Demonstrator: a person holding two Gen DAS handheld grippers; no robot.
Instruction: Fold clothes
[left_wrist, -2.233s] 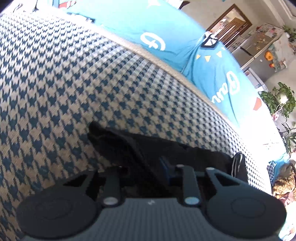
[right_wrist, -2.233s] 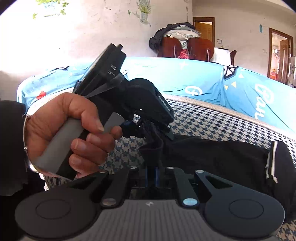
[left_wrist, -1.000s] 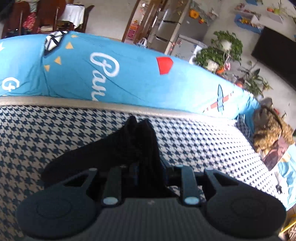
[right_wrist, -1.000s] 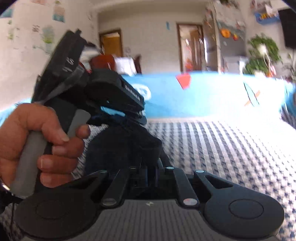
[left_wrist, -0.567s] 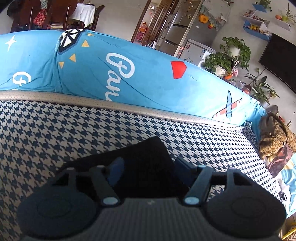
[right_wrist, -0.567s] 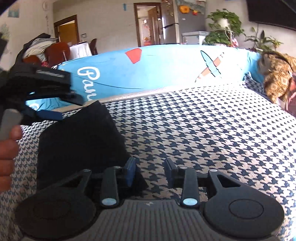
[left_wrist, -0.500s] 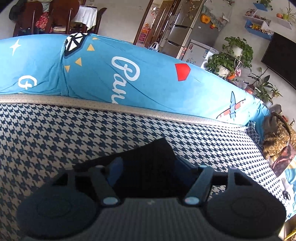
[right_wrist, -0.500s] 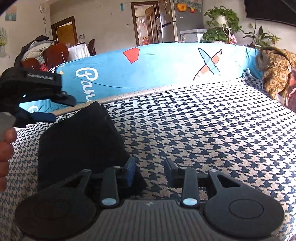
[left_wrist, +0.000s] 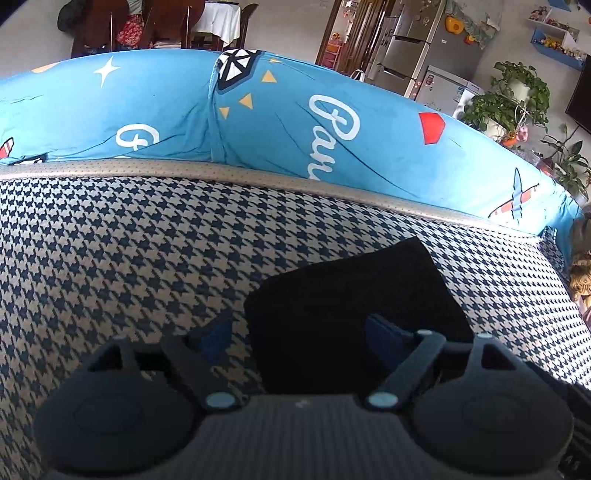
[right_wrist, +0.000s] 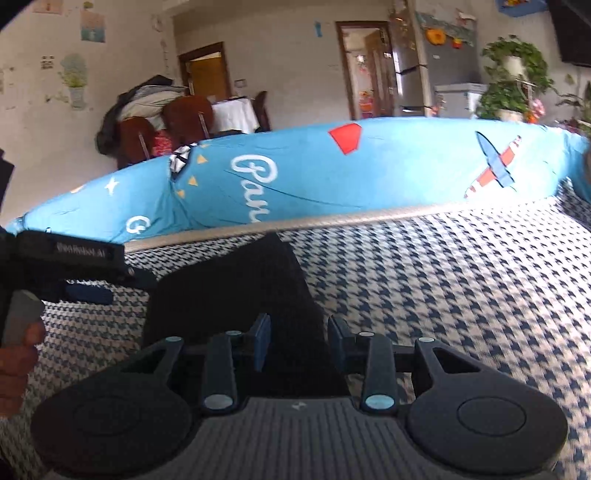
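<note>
Both grippers have let go since two seconds ago, when each was clamped on a bunched black garment; that garment (left_wrist: 351, 302) now lies flat as a compact folded block on the houndstooth sofa seat (left_wrist: 110, 266). Over the last half second the left gripper (left_wrist: 299, 332) has slid toward the garment's left edge, so the cloth sits off-centre between its fingers.

Seen from the left wrist, that gripper's blue-padded fingers (left_wrist: 214, 338) are spread wide. One pad hangs over bare houndstooth just beside the garment's left edge; the other lies over the black cloth. Whether they touch the fabric cannot be told. The garment's far corner points toward the beige piping at the back of the seat, short of the blue printed cover (left_wrist: 295, 122) draped over the backrest.

From the right wrist, the right gripper (right_wrist: 301, 341) also stands with its fingers apart, nothing held between them. Its left pad is over the near right corner of the garment (right_wrist: 236, 295), its right pad over the seat (right_wrist: 461, 295) just beside that corner. On the garment's far left side the left gripper (right_wrist: 88, 293) is seen from the side, gripped by the person's left hand (right_wrist: 16, 365).

Beyond the blue cover (right_wrist: 332, 184) stand wooden chairs (right_wrist: 159, 129) piled with clothing.
</note>
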